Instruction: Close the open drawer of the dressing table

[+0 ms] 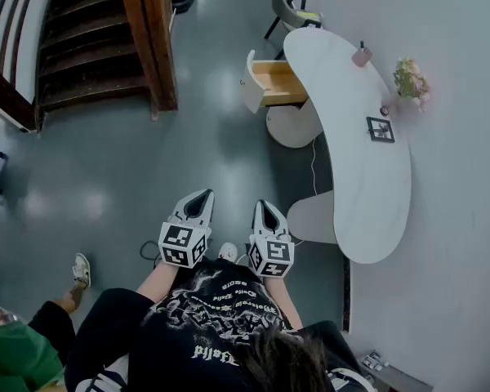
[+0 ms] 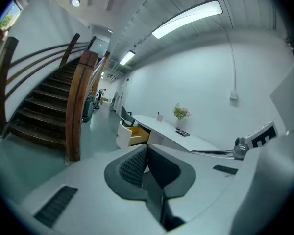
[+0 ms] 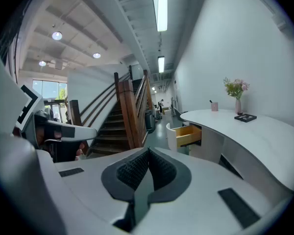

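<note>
A white curved dressing table (image 1: 367, 178) stands along the right wall. Its wooden drawer (image 1: 269, 82) with a white front is pulled out to the left at the table's far end; the drawer (image 2: 131, 135) also shows in the left gripper view and the drawer (image 3: 185, 135) in the right gripper view. My left gripper (image 1: 202, 197) and right gripper (image 1: 263, 206) are held side by side in front of my body, well short of the drawer. Both are shut, pads together, with nothing between them (image 2: 146, 151) (image 3: 147, 153).
A wooden staircase (image 1: 90, 39) with a thick post rises at the far left. A chair (image 1: 290, 6) stands beyond the drawer. On the table are a cup (image 1: 361, 55), a flower vase (image 1: 410, 80) and a dark frame (image 1: 380, 129). Another person (image 1: 33, 333) sits at my lower left.
</note>
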`<state>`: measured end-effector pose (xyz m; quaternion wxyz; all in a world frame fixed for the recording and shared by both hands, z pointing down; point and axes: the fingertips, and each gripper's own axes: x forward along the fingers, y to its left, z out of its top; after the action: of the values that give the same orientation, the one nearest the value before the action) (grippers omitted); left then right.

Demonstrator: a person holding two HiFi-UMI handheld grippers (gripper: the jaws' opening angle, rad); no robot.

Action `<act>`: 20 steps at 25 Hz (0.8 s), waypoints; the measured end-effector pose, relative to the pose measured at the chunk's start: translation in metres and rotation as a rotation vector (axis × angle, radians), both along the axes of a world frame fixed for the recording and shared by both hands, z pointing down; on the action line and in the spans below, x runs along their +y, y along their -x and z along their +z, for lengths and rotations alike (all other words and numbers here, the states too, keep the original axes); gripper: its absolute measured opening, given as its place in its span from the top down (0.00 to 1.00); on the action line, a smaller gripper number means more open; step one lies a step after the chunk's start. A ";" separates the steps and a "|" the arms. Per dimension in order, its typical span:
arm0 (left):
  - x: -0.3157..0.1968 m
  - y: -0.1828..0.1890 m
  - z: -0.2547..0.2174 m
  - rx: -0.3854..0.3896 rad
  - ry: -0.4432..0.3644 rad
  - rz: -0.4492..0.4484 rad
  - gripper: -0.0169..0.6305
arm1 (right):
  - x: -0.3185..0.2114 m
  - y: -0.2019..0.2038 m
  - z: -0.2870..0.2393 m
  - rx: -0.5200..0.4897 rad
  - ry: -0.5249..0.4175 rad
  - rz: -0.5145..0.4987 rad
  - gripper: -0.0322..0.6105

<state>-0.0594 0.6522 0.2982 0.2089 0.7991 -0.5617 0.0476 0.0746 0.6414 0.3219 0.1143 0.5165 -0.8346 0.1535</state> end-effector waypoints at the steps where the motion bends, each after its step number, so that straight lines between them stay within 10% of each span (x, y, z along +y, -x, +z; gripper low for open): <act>1: 0.002 -0.003 0.000 -0.003 0.001 -0.003 0.94 | 0.001 -0.002 -0.001 0.002 0.000 -0.007 0.91; 20: -0.019 -0.036 0.024 -0.015 0.030 -0.046 0.94 | -0.031 -0.045 0.010 -0.078 -0.008 -0.018 0.91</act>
<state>-0.0229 0.6329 0.3223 0.2177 0.7825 -0.5806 0.0575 0.1194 0.6107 0.3319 0.0808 0.5029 -0.8438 0.1691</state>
